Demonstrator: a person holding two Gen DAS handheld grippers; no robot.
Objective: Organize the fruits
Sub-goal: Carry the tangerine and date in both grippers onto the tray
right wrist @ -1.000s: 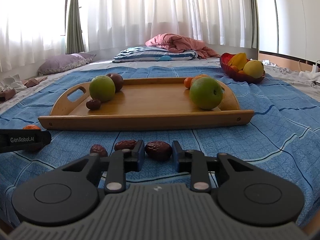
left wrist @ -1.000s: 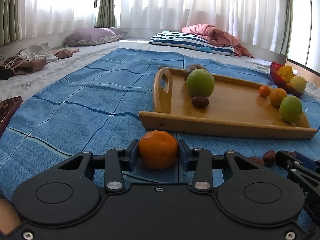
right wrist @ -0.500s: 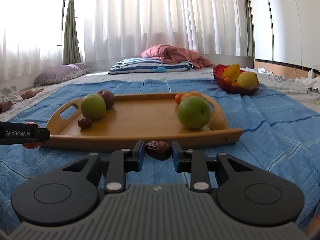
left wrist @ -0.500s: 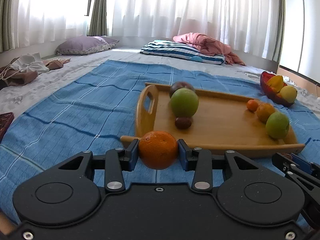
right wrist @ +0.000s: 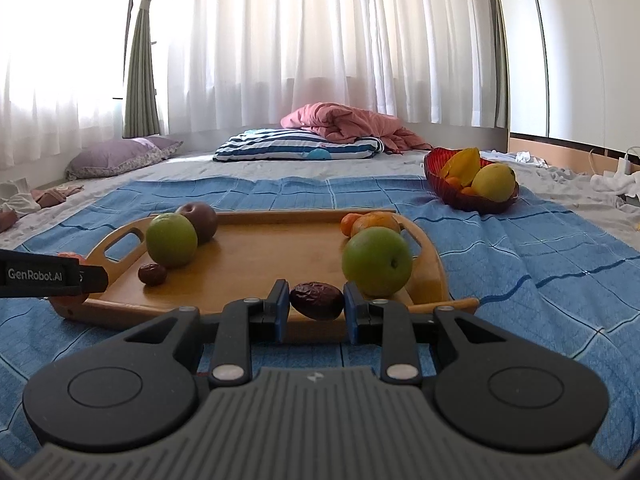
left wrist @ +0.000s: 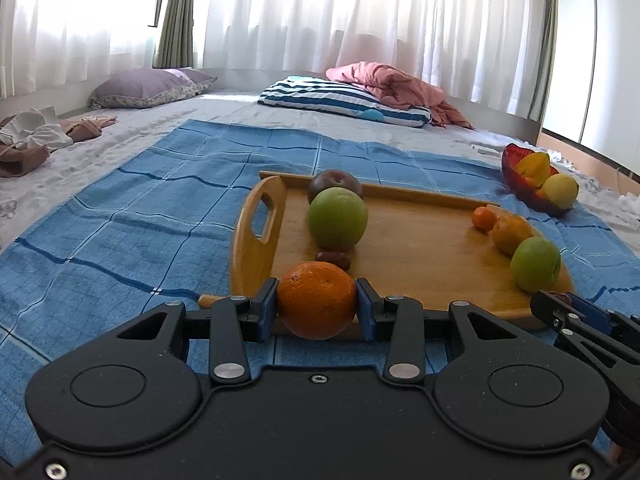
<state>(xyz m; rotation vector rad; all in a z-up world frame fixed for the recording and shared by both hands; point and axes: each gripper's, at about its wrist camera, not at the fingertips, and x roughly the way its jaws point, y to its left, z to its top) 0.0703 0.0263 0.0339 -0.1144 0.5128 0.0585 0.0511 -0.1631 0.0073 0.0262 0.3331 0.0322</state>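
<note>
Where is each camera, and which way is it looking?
Left wrist: sits on the left gripper, faces along its fingers at the held orange and the wooden tray; the right gripper's tip shows at the right edge.
Right wrist: sits on the right gripper, faces the held date and the tray.
Both share the tray, green apples, red bowl and curtains.
</note>
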